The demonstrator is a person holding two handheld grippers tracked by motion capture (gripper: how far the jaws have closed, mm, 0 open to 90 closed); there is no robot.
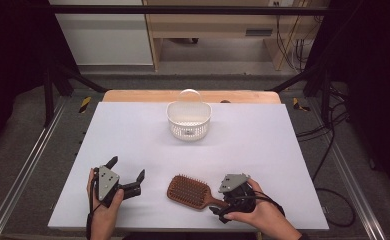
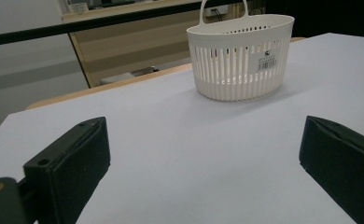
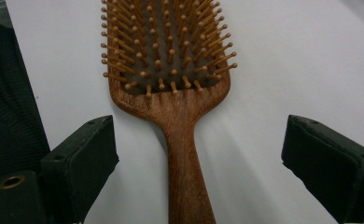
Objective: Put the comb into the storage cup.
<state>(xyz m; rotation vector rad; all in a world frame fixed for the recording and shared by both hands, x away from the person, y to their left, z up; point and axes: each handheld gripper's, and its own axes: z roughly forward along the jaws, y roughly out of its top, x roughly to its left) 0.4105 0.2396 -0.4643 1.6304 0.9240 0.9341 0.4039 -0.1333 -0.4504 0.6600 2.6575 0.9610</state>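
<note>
step: reaching for brush (image 1: 189,191) handle, lower centre | right gripper (image 3: 196,154) fingers wide, astride handle | left gripper (image 1: 128,175) wide, idle | next: close on handle

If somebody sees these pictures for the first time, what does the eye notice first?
Most striking is the brown wooden hairbrush, lying bristles up on the near part of the white table, its handle between the open jaws of the right gripper. Next comes the white slotted basket, upright near the far edge. The left gripper rests open at the near left.
</note>
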